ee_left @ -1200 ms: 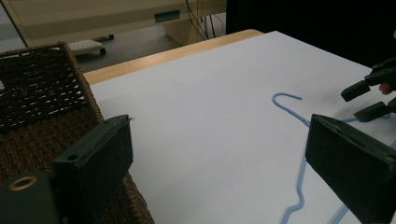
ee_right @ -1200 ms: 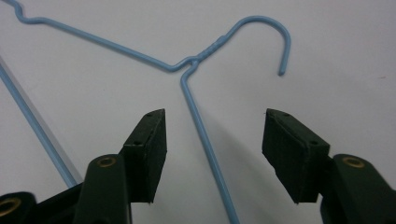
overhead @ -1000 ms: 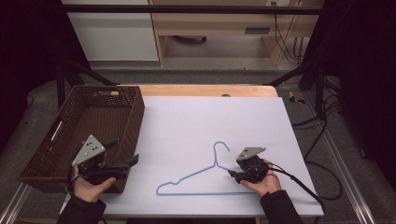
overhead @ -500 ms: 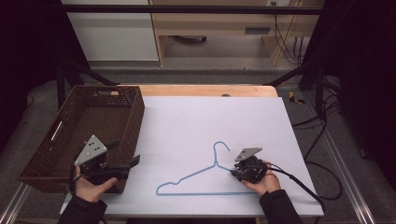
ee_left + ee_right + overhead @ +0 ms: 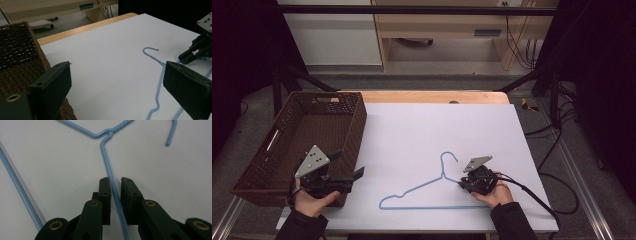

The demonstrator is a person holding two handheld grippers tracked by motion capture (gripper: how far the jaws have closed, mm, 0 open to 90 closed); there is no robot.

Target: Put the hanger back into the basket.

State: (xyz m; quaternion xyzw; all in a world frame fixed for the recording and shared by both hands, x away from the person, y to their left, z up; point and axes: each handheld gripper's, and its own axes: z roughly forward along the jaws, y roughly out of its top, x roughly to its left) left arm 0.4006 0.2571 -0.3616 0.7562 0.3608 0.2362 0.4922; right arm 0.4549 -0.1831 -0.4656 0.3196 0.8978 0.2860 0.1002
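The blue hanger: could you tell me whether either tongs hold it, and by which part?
Not yet gripped: the right tongs, jaws just closing, straddle one sloping arm of the hanger with gaps showing. The left tongs are open, holding nothing.

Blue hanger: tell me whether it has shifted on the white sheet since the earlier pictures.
No. The blue hanger lies where it did, its hook the same way from the basket.

I am seeing nothing written anywhere here. No label, brand, number or sign is showing clearly enough to read on any surface in front of me.
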